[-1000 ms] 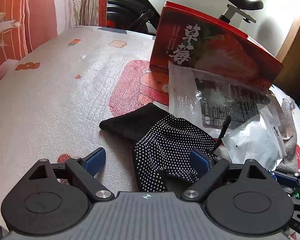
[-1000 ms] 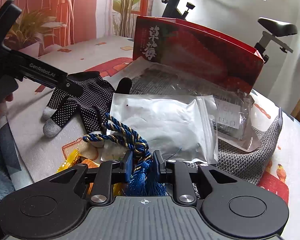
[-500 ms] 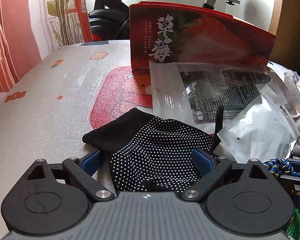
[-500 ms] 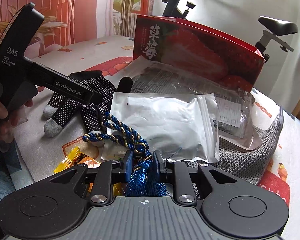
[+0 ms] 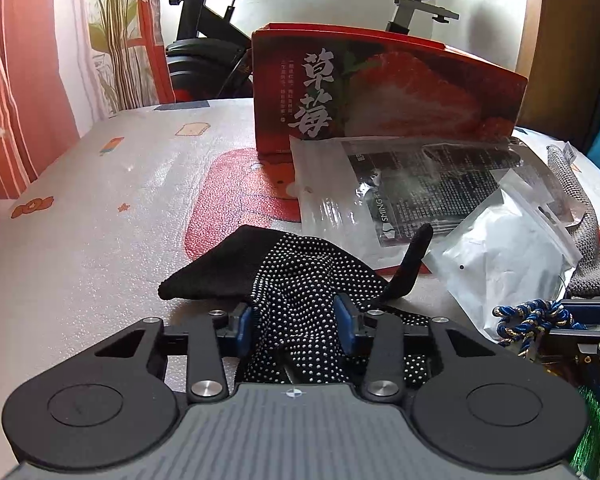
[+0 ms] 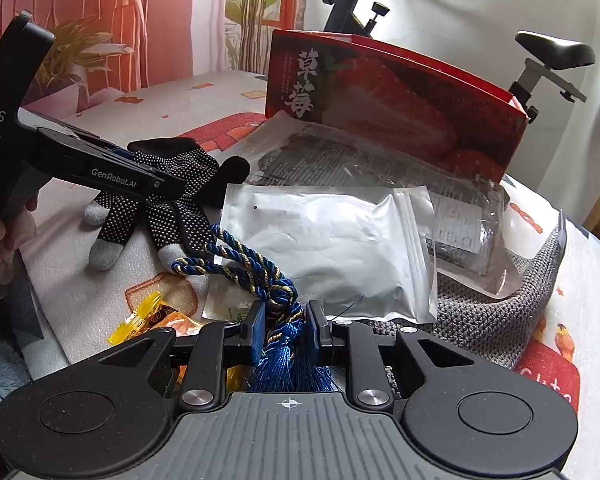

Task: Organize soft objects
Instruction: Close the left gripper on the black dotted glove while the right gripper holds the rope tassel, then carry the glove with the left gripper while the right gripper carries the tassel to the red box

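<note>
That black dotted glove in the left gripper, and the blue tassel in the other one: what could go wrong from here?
1. The left gripper has just been closing on the glove, bunching only its middle; the cuff and fingers hang free, so it might slip out when lifted.
2. The glove's thumb lies against the silver pouch and could drag it along.
3. The right gripper pinches the blue tassel, whose cord lies over the pouch and a glove fingertip, so it may snag them.
</note>
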Demonstrator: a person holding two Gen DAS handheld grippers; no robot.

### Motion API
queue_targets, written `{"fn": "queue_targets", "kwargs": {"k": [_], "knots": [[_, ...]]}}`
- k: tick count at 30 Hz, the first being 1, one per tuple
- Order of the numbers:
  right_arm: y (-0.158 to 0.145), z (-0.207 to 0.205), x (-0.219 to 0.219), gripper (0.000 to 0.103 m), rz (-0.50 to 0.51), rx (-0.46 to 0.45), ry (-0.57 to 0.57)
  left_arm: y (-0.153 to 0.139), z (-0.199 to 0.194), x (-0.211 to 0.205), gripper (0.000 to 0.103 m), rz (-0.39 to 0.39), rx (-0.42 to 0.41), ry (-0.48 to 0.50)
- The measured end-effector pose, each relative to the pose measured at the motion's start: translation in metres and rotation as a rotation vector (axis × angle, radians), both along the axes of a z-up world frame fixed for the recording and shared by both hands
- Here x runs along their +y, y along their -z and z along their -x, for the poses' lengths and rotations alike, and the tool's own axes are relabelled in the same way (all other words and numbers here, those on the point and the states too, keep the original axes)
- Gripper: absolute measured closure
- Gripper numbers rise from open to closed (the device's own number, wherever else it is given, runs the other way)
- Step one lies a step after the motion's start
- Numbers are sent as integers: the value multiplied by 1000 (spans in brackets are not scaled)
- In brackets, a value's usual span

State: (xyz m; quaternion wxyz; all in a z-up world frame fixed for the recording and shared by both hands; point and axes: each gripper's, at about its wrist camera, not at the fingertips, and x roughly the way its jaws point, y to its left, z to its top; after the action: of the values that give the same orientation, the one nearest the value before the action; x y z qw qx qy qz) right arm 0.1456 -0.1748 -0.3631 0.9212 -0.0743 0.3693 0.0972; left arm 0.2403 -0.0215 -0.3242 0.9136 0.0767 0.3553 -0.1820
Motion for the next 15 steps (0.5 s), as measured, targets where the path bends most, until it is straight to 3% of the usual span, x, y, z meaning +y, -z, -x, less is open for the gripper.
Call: {"fn": "queue_targets", "kwargs": {"k": [5,8,15], "knots": [[1,1,-1,83,-7,3,6,-2,-1,10,85,30,11,-22],[0,1,-1,83,-12,6,10,-2,-1,17,91,45,14,-36],[0,0,-3,83,-29,16,20,-8,0,34,93,104,-4,-86]]}}
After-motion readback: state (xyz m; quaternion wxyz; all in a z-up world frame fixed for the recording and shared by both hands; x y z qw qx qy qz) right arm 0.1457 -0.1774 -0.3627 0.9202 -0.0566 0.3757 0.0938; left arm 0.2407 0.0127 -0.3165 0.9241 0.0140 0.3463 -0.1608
